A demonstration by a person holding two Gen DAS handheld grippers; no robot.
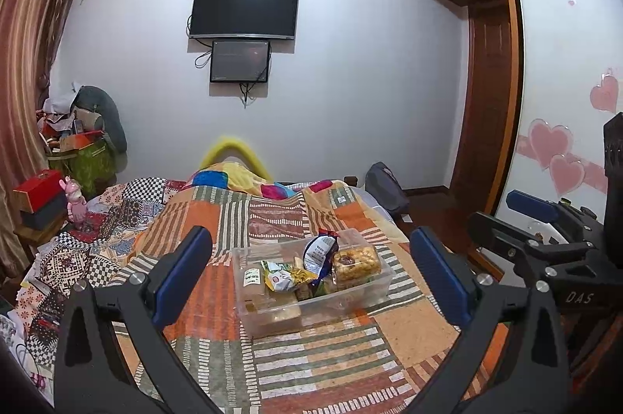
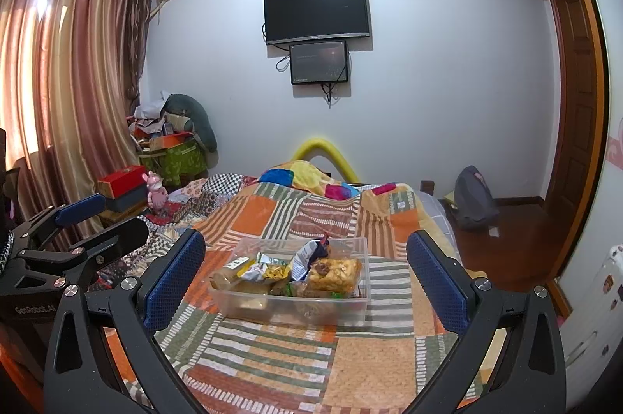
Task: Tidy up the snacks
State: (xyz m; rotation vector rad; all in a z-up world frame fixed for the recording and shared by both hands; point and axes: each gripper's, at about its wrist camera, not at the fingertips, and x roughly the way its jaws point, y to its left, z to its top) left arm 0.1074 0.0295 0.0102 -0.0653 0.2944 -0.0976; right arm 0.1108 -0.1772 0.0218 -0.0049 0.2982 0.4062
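A clear plastic box (image 1: pixel 366 293) (image 2: pixel 352 307) full of snack packets sits on the patchwork bed cover. On top lie a yellow-orange cake packet (image 1: pixel 356 262) (image 2: pixel 337 273), a blue-white bag (image 1: pixel 319 252) (image 2: pixel 309 254) and a green-yellow packet (image 1: pixel 280 275) (image 2: pixel 272 268). My left gripper (image 1: pixel 323 277) is open and empty, held short of the box with its blue pads wide on either side. My right gripper (image 2: pixel 311 277) is also open and empty, likewise in front of the box. Each gripper shows at the edge of the other's view, the right (image 1: pixel 521 219) and the left (image 2: pixel 97 223).
The bed (image 1: pixel 272 355) (image 2: pixel 350 355) has a yellow headboard arc (image 1: pixel 233 149) at the far end. A pink toy (image 1: pixel 76 203) and red box (image 1: pixel 37 188) stand at the left. A grey backpack (image 2: pixel 473 198) lies on the wooden floor at right, beside the wardrobe (image 1: pixel 564 102).
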